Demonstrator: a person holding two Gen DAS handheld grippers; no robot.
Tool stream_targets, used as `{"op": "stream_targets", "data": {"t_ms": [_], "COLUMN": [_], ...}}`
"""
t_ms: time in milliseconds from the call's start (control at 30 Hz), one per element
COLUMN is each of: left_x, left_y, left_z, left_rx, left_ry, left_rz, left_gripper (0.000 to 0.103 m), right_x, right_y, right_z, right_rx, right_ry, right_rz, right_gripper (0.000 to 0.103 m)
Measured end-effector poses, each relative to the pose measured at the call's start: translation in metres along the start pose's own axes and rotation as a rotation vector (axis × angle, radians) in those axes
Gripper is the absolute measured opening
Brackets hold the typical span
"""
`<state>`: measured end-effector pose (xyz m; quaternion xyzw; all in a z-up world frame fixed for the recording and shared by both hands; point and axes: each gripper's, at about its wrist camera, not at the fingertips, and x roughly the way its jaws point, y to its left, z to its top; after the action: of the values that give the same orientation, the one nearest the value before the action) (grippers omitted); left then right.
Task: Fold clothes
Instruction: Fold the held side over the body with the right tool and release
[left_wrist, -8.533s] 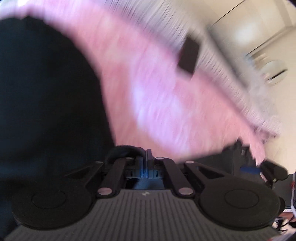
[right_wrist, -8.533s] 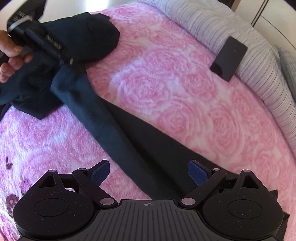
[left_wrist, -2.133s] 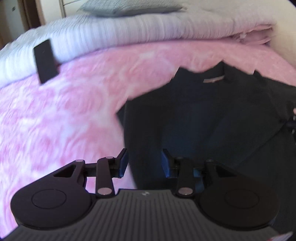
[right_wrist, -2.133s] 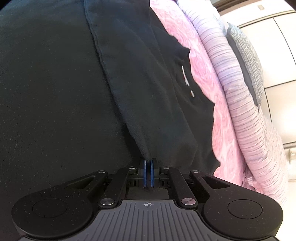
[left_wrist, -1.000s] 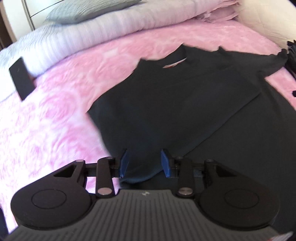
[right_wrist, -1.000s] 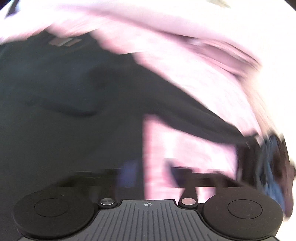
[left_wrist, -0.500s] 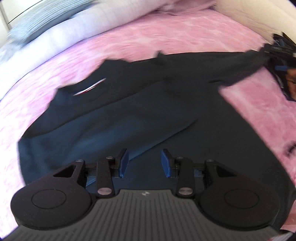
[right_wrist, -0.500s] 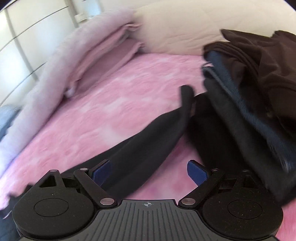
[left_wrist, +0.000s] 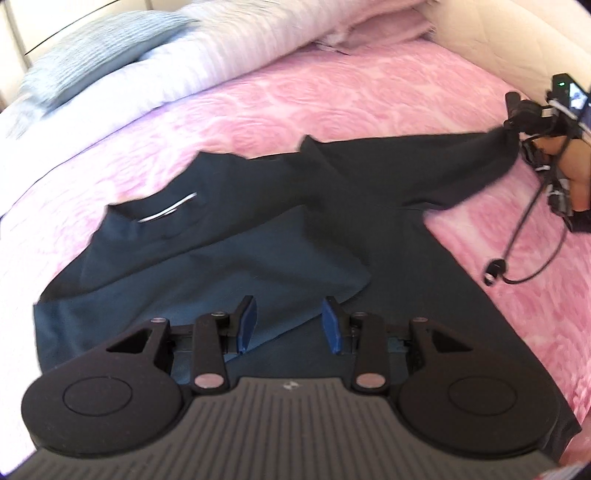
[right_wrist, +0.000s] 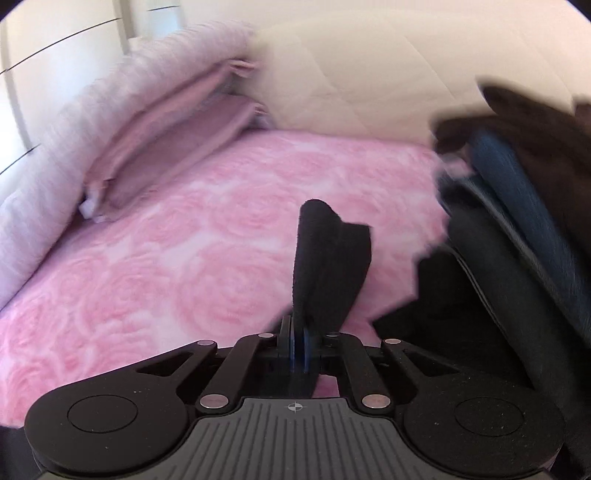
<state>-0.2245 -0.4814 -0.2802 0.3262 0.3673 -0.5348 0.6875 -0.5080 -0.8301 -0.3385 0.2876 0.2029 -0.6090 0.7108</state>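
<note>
With our right gripper (right_wrist: 297, 345) pinched tight on the sleeve end (right_wrist: 325, 258) of the dark top (left_wrist: 258, 236) spread on the pink blanket (left_wrist: 332, 96) (our half-open left gripper (left_wrist: 288, 321) hovers empty above its folded sleeve), a hard pull could drag the whole top askew.

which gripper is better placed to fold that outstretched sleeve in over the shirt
Right. The right gripper has just closed on the cuff of the outstretched sleeve, so it can carry it inward. The left gripper hovers open over the folded part of the dark shirt, holding nothing.
</note>
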Motion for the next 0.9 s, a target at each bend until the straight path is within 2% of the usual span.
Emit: {"op": "stream_targets", "data": {"t_ms": [133, 200, 267, 367, 467, 500, 567, 633, 700, 767, 800, 833, 867, 900], "left_x": [-0.025, -0.041, -0.058, -0.083, -0.103, -0.109, -0.119, -0.122, -0.121, -0.113, -0.109, -0.105, -0.098, -0.089], "left_y": [0.036, 0.059, 0.084, 0.124, 0.16, 0.17, 0.185, 0.196, 0.205, 0.21, 0.211, 0.212, 0.211, 0.209], "left_z": [-0.021, -0.036, -0.054, -0.086, -0.119, -0.129, -0.146, -0.158, -0.169, -0.172, -0.17, -0.167, -0.161, -0.155], "left_rx": [-0.089, -0.139, -0.191, -0.269, -0.329, -0.34, -0.35, -0.353, -0.359, -0.367, -0.363, -0.354, -0.337, -0.31], "left_ry": [-0.032, -0.049, -0.065, -0.068, -0.059, -0.059, -0.063, -0.068, -0.071, -0.069, -0.075, -0.08, -0.085, -0.092], "left_rz": [0.043, 0.075, 0.113, 0.175, 0.223, 0.233, 0.245, 0.239, 0.229, 0.217, 0.209, 0.197, 0.186, 0.172], "left_gripper": [0.034, 0.034, 0.034, 0.034, 0.034, 0.034, 0.034, 0.034, 0.034, 0.034, 0.034, 0.034, 0.034, 0.034], "right_x": [-0.049, -0.094, -0.15, -0.232, -0.269, -0.269, -0.255, -0.245, -0.244, -0.25, -0.254, -0.258, -0.263, -0.268], "right_y": [0.061, 0.109, 0.163, 0.242, 0.308, 0.322, 0.341, 0.343, 0.338, 0.326, 0.318, 0.31, 0.303, 0.292], "right_z": [0.017, 0.017, 0.0, -0.064, -0.175, -0.219, -0.287, -0.325, -0.338, -0.335, -0.332, -0.327, -0.321, -0.313], "right_rx": [-0.146, -0.248, -0.375, -0.599, -0.914, -1.038, -1.242, -1.319, -1.356, -1.362, -1.365, -1.357, -1.348, -1.344], "right_ry": [-0.101, -0.181, -0.268, -0.354, -0.321, -0.327, -0.205, -0.131, -0.106, -0.101, -0.091, -0.081, -0.083, -0.101], "right_rz": [0.169, 0.297, 0.442, 0.675, 0.869, 0.891, 0.897, 0.838, 0.801, 0.801, 0.8, 0.798, 0.788, 0.766], "right_gripper": [0.006, 0.006, 0.006, 0.006, 0.006, 0.006, 0.007, 0.007, 0.007, 0.008, 0.014, 0.032, 0.056, 0.065]}}
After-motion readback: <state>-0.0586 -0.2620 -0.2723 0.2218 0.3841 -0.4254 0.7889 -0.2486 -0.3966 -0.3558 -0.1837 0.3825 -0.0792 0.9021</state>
